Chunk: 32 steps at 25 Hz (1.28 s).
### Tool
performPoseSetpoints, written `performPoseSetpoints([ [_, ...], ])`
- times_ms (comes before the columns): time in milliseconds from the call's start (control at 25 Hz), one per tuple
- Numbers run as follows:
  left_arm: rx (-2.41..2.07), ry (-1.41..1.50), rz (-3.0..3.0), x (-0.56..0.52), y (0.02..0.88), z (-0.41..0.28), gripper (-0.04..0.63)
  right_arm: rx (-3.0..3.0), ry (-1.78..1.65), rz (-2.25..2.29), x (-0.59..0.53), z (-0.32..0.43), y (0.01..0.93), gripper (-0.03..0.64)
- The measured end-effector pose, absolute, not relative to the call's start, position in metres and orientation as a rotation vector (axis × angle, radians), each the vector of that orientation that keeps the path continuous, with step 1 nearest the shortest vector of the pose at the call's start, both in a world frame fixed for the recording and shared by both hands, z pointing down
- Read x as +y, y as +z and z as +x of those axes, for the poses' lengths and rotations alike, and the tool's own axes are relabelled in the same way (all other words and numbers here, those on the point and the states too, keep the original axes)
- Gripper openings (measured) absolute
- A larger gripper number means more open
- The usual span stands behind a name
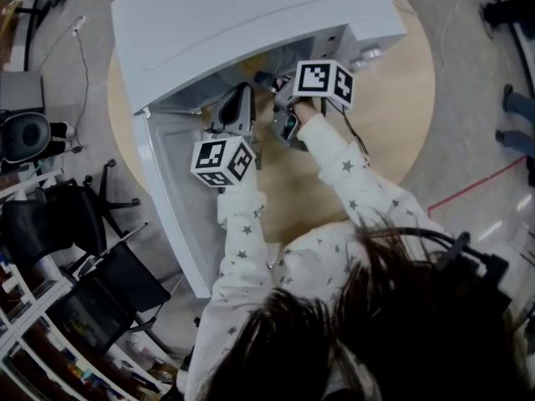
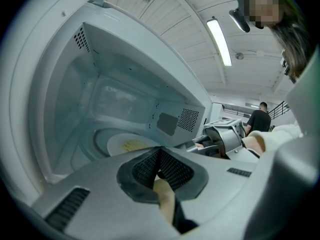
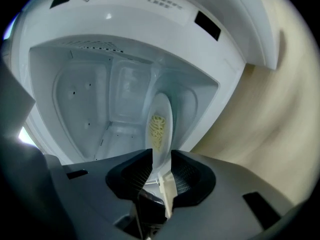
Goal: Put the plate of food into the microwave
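Observation:
A white microwave (image 1: 251, 23) stands on a round wooden table (image 1: 393, 124) with its door (image 1: 171, 190) swung open to the left. Inside, a white plate (image 2: 127, 145) of yellow food lies on the cavity floor. In the right gripper view the plate (image 3: 161, 119) shows edge-on, its near rim between the jaws of my right gripper (image 3: 161, 176). Those jaws stand wide, with gaps on both sides of the rim. My left gripper (image 2: 160, 166) is shut and empty at the cavity mouth, left of the right gripper (image 2: 225, 136). In the head view both grippers (image 1: 239, 98) (image 1: 276, 90) reach into the opening.
The open door blocks the table's left side. Black chairs (image 1: 75, 215) and shelving crowd the floor to the left. A person (image 2: 260, 118) stands far off in the room. A red tape line (image 1: 476, 186) runs along the floor at right.

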<state>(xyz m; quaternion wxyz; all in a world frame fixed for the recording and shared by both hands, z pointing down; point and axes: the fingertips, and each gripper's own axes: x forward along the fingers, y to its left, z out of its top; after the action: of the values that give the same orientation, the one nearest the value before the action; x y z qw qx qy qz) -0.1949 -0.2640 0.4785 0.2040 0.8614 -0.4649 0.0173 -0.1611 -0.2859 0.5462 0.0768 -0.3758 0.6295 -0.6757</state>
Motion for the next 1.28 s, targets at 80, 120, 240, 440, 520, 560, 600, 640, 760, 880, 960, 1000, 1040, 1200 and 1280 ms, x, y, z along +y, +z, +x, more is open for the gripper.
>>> performPoseSetpoints([
  [80, -1.297, 0.048, 2.402, -0.264, 0.479, -0.195, 0.002, 1.861, -2.039, -1.096, -0.286, -0.162, 0.545, 0.104],
  [120, -1.297, 0.047, 2.402, -0.264, 0.479, -0.195, 0.002, 1.857, -2.041, -1.090, -0.286, -0.162, 0.544, 0.104],
  [240, -1.297, 0.048, 2.403, -0.263, 0.478, -0.194, 0.002, 1.846, -2.059, -1.077, -0.280, -0.160, 0.544, 0.104],
  [440, -1.299, 0.036, 2.416, -0.256, 0.468, -0.189, 0.002, 1.861, -2.039, -0.960, -0.264, -0.157, 0.525, 0.104],
  [520, -1.302, 0.029, 2.424, -0.252, 0.463, -0.189, 0.002, 1.886, -1.983, -0.876, -0.260, -0.156, 0.508, 0.103],
  [560, -1.304, 0.024, 2.429, -0.250, 0.460, -0.188, 0.002, 1.905, -1.957, -0.845, -0.258, -0.155, 0.500, 0.102],
  [600, -1.307, 0.018, 2.434, -0.247, 0.456, -0.187, 0.002, 1.924, -1.934, -0.821, -0.255, -0.154, 0.492, 0.051],
  [640, -1.310, 0.012, 2.439, -0.243, 0.451, -0.186, 0.002, 1.940, -1.914, -0.795, -0.252, -0.152, 0.483, 0.015],
  [760, -1.328, -0.022, 2.443, -0.229, 0.435, -0.183, 0.002, 1.958, -1.868, -0.715, -0.239, -0.146, 0.456, 0.006],
  [880, -1.330, -0.053, 2.449, -0.214, 0.422, -0.176, 0.002, 1.966, -1.852, -0.678, -0.223, -0.135, 0.441, 0.006],
  [960, -1.323, -0.062, 2.464, -0.205, 0.413, -0.171, 0.002, 1.976, -1.843, -0.637, -0.213, -0.131, 0.431, 0.006],
  [1000, -1.319, -0.063, 2.473, -0.201, 0.408, -0.169, 0.002, 1.984, -1.838, -0.620, -0.210, -0.129, 0.426, 0.006],
  [1040, -1.314, -0.064, 2.484, -0.197, 0.404, -0.167, 0.002, 1.996, -1.829, -0.608, -0.207, -0.127, 0.423, 0.006],
  [1200, -1.260, -0.122, 2.513, -0.179, 0.380, -0.152, 0.002, 2.038, -1.799, -0.544, -0.190, -0.116, 0.404, 0.006],
  [1280, -1.224, -0.143, 2.526, -0.168, 0.370, -0.145, 0.002, 2.015, -1.807, -0.489, -0.180, -0.112, 0.396, 0.006],
])
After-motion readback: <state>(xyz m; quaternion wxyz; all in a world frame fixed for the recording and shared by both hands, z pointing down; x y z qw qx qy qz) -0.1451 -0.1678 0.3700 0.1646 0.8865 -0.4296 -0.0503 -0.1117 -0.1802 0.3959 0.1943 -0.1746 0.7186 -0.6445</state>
